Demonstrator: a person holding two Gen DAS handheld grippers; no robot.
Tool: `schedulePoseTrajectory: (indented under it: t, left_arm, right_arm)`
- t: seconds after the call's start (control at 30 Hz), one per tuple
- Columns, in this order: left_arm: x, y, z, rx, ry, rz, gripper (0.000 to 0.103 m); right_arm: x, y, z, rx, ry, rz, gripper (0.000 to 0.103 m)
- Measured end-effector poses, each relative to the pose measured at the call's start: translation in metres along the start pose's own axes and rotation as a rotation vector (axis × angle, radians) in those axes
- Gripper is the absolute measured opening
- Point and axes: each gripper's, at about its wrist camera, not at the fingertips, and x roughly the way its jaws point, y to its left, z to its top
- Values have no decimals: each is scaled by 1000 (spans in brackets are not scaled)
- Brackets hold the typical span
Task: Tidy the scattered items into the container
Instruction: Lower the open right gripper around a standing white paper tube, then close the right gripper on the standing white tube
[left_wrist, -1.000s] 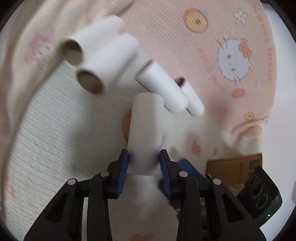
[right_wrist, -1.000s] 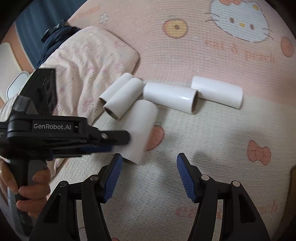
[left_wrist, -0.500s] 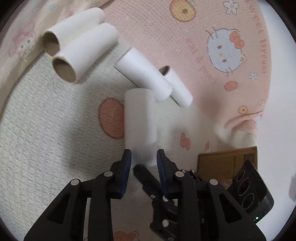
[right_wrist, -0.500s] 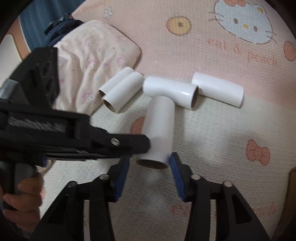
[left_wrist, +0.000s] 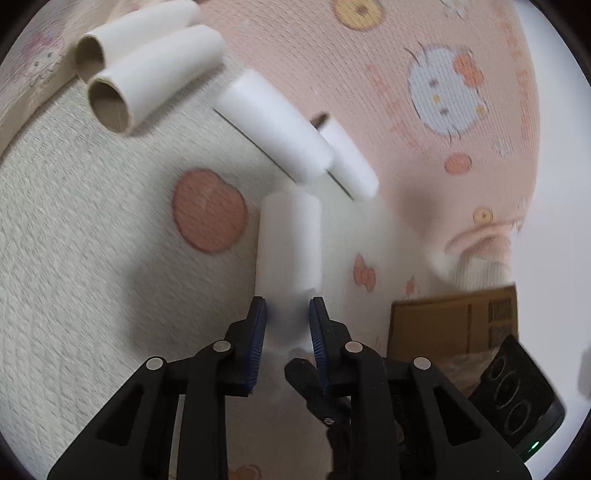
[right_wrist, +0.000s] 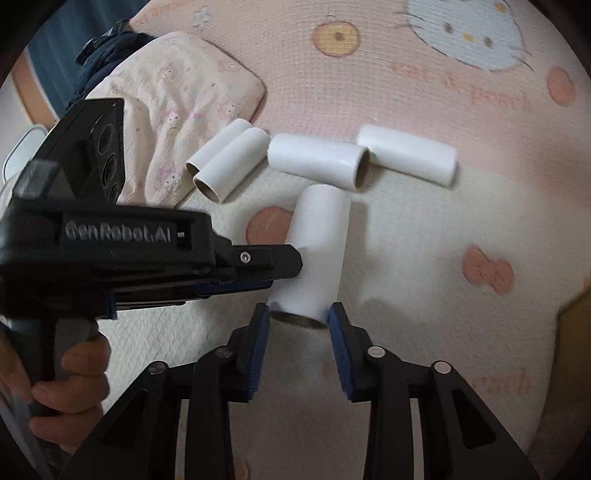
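A white cardboard tube (left_wrist: 290, 240) (right_wrist: 317, 251) is held over the cream and pink mat (left_wrist: 74, 258). My left gripper (left_wrist: 287, 314) (right_wrist: 284, 273) comes in from the left in the right wrist view; its jaws are closing on the tube's side and dent it. My right gripper (right_wrist: 298, 317) has the tube's open near end between its blue pads, which touch it as the jaws close. Several more white tubes lie on the mat beyond: a side-by-side pair (left_wrist: 147, 81) (right_wrist: 229, 162), one in the middle (left_wrist: 273, 125) (right_wrist: 317, 162) and one further right (left_wrist: 351, 162) (right_wrist: 406, 155).
A brown cardboard box (left_wrist: 450, 321) (right_wrist: 576, 332) stands at the mat's right edge. A pale printed cushion (right_wrist: 177, 96) lies behind the pair of tubes. A person's hand (right_wrist: 66, 373) grips the left gripper's handle at the lower left.
The left gripper carried the tube rightward to the right gripper. The right gripper's jaws went from wide open to closed around the tube's open end. The left jaws tightened too.
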Motion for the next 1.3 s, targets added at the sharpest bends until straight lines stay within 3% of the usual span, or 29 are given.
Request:
schedulePoseTrajectory:
  t: [0.13, 0.3, 0.4, 0.47, 0.63, 0.8, 0.87, 0.93, 1.0, 1.2, 1.3]
  left_arm:
    - [13, -13, -16, 41, 70, -12, 26]
    - [10, -16, -16, 28, 56, -28, 26]
    - [4, -21, -8, 41, 15, -18, 33]
    - [4, -22, -2, 56, -2, 8, 44]
    - [16, -25, 15, 63, 16, 16, 48]
    - [30, -33, 26, 96, 25, 33, 45]
    - [36, -29, 26, 56, 29, 33, 31]
    - [41, -25, 25, 11, 51, -16, 30]
    - [42, -24, 22, 5, 46, -26, 30]
    - [40, -30, 9, 57, 72, -18, 30]
    - [40, -37, -2, 84, 95, -13, 30]
  right_arm:
    - [-16, -11, -11, 40, 29, 13, 30]
    - [-21, -15, -13, 31, 39, -30, 31]
    - [-23, -16, -10, 29, 21, -43, 40]
    - [-24, -15, -7, 8, 1, -76, 50]
    - [-17, -19, 0, -8, -11, -107, 53]
    - [-2, -28, 7, 19, -4, -106, 53]
    - [6, -34, 10, 57, 3, -89, 53]
    - [12, -40, 10, 98, 23, -58, 52]
    - [16, -44, 9, 117, 36, -82, 41]
    - [11, -50, 4, 153, 62, -45, 41]
    - [4, -45, -5, 124, 74, -72, 41]
